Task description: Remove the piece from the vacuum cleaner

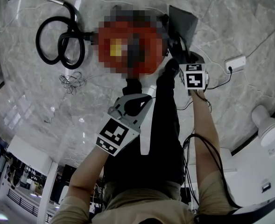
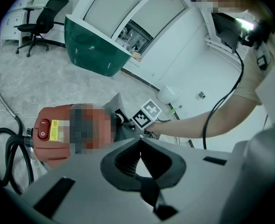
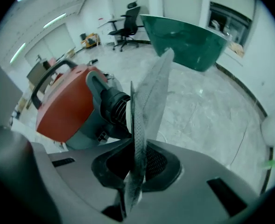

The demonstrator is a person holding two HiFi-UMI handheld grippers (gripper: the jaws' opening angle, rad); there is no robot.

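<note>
Currently right gripper point(image 3: 136, 164) has its jaws pinching the thin grey panel point(image 3: 149, 101) edge-on, long axis running straight out from them just beside the vacuum cleaner point(image 3: 67, 106); left gripper point(image 2: 140, 141) is near it, jaws pressed together, empty.

grey marble floor point(image 1: 30, 106) with office chair point(image 2: 43, 17) and green counter point(image 2: 95, 50).

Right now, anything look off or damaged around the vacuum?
Nothing looks damaged or spilled. The grey perforated piece, pinched edge-on in the right gripper, sticks up beside the red vacuum cleaner; can't tell if it's fully detached. A thin cord lies tangled on the floor near the coiled hose.
</note>
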